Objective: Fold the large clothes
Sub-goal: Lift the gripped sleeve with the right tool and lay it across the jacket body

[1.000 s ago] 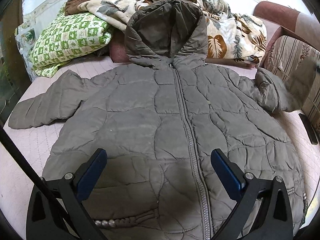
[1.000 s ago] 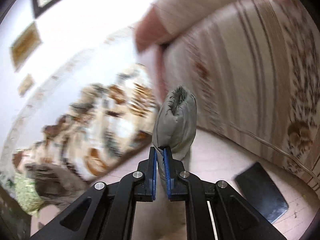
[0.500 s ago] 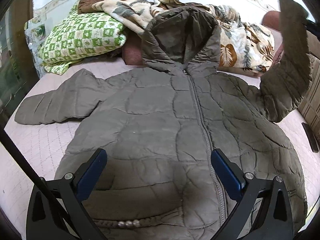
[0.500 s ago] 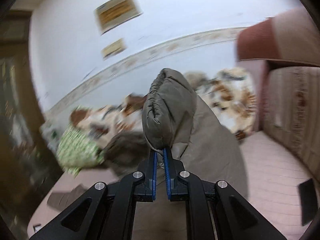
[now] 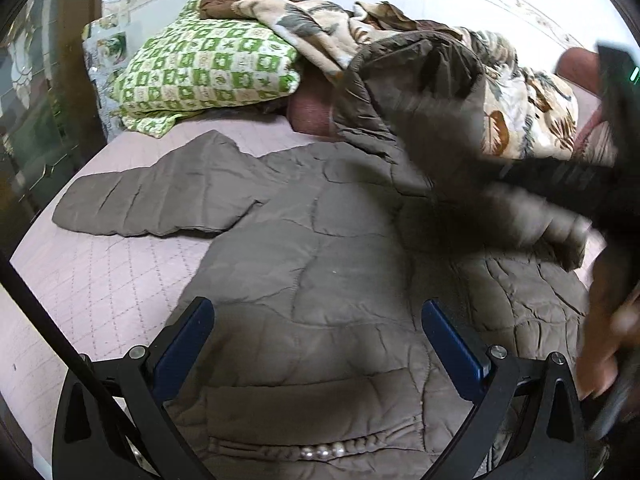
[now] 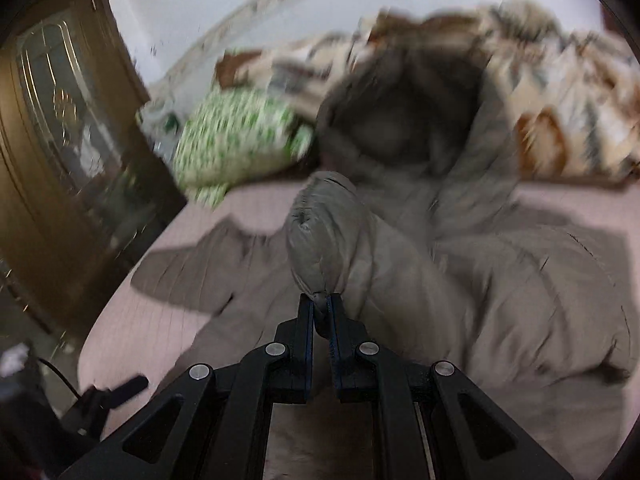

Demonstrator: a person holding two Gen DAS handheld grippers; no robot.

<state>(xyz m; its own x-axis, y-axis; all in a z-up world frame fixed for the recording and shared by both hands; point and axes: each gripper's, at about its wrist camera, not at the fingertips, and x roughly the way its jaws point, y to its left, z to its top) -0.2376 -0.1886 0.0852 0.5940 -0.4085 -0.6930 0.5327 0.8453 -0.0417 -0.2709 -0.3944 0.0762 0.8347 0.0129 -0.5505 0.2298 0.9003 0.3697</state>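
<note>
Right gripper clamps the sleeve cuff above the coat. Left gripper wide, holding nothing.

Pink quilted bed under grey jacket, green pillow, blanket.

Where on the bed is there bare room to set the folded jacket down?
Bare pink bedspread lies below the flat sleeve, beside the jacket body. The head end is crowded with the green pillow and leaf blanket.
</note>
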